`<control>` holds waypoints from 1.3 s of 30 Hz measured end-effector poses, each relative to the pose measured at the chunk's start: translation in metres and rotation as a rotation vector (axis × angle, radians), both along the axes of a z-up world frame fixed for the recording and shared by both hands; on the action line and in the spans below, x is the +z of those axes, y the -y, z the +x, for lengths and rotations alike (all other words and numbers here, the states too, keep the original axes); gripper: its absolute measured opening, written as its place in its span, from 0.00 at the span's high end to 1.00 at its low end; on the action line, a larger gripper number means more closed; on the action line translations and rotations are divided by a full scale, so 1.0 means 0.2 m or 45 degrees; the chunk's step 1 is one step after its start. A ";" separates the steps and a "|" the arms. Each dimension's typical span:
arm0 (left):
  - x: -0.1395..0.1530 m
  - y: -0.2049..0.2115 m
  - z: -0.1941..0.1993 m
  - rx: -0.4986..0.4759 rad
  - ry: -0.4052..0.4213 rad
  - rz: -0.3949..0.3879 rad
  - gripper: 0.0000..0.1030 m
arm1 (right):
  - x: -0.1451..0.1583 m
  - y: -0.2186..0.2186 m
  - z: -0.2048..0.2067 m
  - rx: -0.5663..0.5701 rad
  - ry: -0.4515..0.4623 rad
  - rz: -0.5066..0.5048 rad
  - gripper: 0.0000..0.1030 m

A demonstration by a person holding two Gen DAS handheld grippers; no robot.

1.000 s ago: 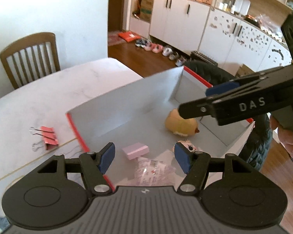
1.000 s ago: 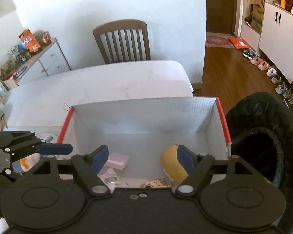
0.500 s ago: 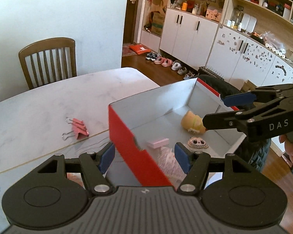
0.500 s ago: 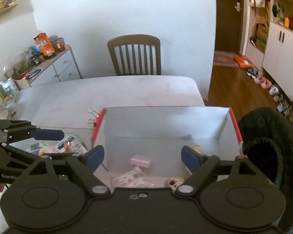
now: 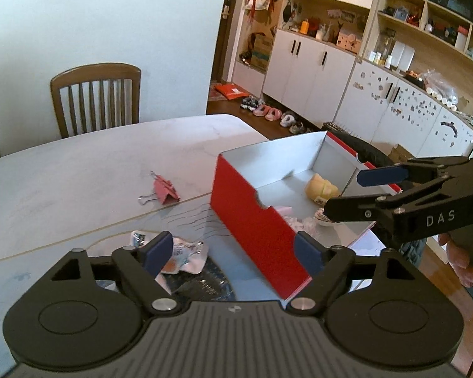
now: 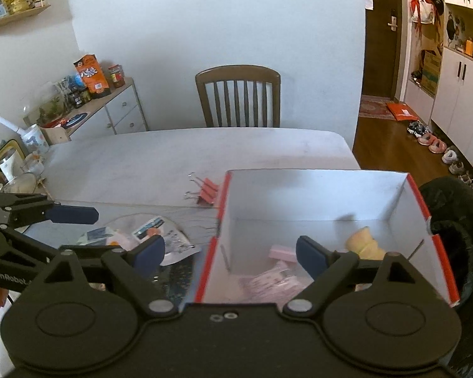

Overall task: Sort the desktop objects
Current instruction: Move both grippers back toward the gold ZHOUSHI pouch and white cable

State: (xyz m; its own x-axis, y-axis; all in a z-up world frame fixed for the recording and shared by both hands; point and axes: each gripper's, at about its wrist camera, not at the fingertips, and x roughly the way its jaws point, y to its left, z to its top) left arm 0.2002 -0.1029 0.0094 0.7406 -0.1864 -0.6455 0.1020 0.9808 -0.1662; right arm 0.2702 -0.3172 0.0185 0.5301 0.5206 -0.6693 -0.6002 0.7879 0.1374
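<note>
Two grippers are held above the table edge, and nothing is gripped by either. The left gripper [image 5: 233, 250] has its jaws opening, with only a corner of the red box [image 5: 255, 220] and some packets seen behind the gap; the right gripper [image 6: 230, 252] is likewise opening, its jaws empty over the box's near wall.

Several things are already lodged in the box: a yellow soft toy [image 6: 364, 245], a pink block [image 6: 282, 252] and a pink wrapped packet [image 6: 268, 283]. Left to be sorted, it is judged, are the foil packets [image 6: 160, 239] on a round mat just beside the box's left wall, and the pink binder clips [image 5: 164, 190] on the table [image 5: 88, 170], near the box's far left corner.

Trouble could be caused by the box itself: its wall stands between the packets and the open jaws, so it may be knocked or pushed along the table by a finger swung low. The packets are thin, flat and overlapped, so two may be pinched at once, or one may slip from the pads. The clips' wire handles could be snagged. The grippers are close together, and a clash is possible.
</note>
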 end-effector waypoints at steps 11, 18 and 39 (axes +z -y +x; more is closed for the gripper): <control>-0.03 -0.18 -0.25 0.025 0.026 -0.007 0.02 | -0.01 -0.17 -0.22 0.034 0.031 0.003 0.08; -0.09 -0.31 -0.38 0.067 0.025 -0.034 0.01 | -0.04 -0.26 -0.35 0.055 0.045 0.017 0.03; -0.47 -0.43 -0.48 0.029 -0.068 0.008 0.00 | -0.25 -0.51 -0.48 0.069 0.004 -0.061 0.02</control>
State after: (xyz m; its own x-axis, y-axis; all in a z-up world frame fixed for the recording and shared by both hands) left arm 0.1042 -0.0167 -0.0855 0.7089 -0.1658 -0.6855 0.0707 0.9838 -0.1648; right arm 0.1744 -0.2160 -0.0317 0.5044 0.5160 -0.6924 -0.6424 0.7600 0.0984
